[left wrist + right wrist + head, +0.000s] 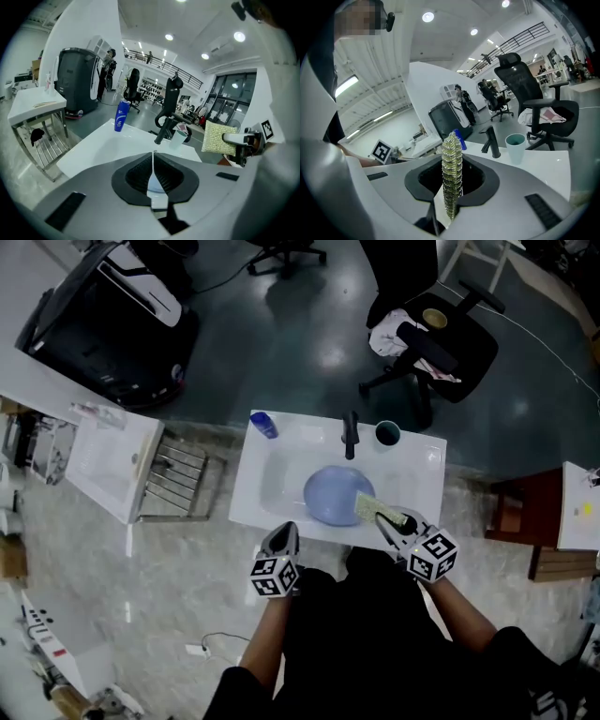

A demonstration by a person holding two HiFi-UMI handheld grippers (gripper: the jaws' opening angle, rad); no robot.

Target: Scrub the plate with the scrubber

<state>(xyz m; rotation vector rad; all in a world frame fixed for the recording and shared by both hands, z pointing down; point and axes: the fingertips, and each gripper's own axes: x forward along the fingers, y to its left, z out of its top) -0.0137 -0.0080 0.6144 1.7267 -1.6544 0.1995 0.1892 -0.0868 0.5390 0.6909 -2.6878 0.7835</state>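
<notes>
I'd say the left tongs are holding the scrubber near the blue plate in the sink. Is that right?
Not quite: the right tongs hold the scrubber, clamped between them in the right gripper view. The left tongs are shut with nothing in them. The rest stands: the scrubber is near the blue plate in the sink.

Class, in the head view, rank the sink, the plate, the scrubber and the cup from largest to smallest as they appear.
1. sink
2. plate
3. scrubber and cup: these look too alike in size to rank.
</notes>
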